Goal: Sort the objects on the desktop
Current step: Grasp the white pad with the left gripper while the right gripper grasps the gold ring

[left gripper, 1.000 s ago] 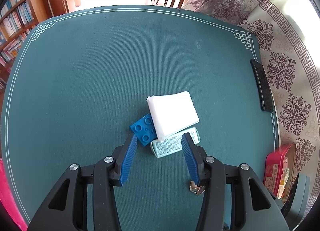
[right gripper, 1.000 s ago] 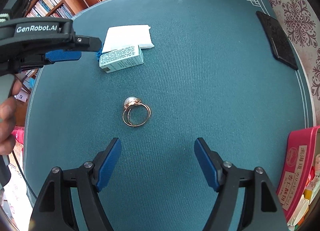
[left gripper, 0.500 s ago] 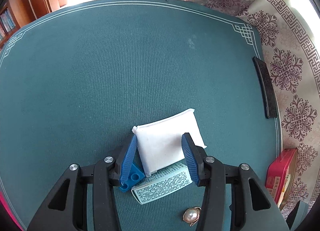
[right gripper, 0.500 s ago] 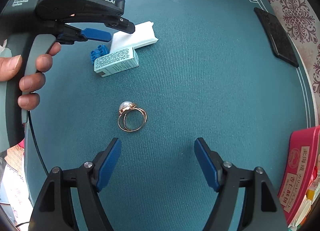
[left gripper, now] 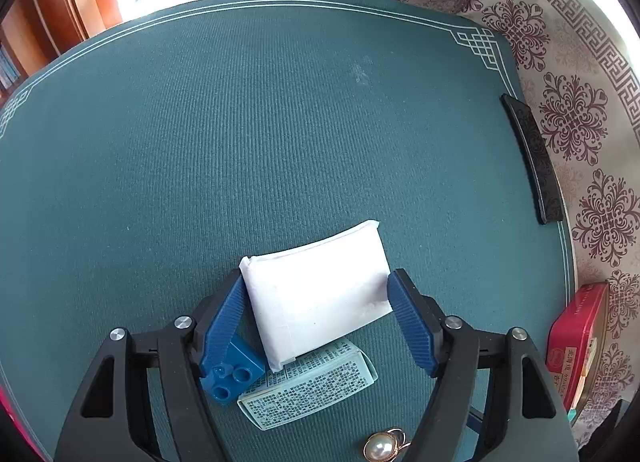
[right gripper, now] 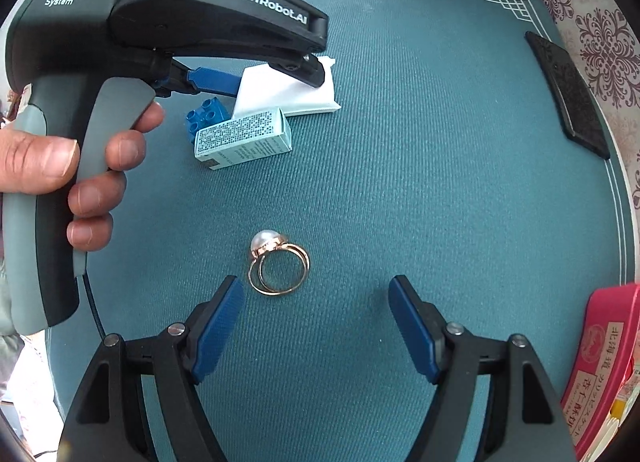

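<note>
A white tissue pack (left gripper: 320, 294) lies on the green mat, partly over a pale green printed box (left gripper: 308, 386), with a blue toy brick (left gripper: 234, 378) at their left. My left gripper (left gripper: 315, 280) points steeply down over the pack. Its jaws are opening and straddle the pack's two ends without pressing on it. In the right wrist view the same pack (right gripper: 296, 96), box (right gripper: 244, 138) and brick (right gripper: 204, 118) sit under the left gripper. A gold pearl ring (right gripper: 276, 266) lies just ahead of my right gripper (right gripper: 316, 286), which is open and holds nothing.
A black slab (left gripper: 532, 158) lies along the mat's right edge. A red tin (right gripper: 608, 362) stands at the near right on a patterned cloth. A person's hand (right gripper: 92, 166) grips the left tool. Bare green mat (left gripper: 240, 122) stretches far and left.
My left gripper has moved forward from the printed box to over the tissue pack, sinking a little, and its jaws have spread wider. The right gripper and the ring have stayed put.
</note>
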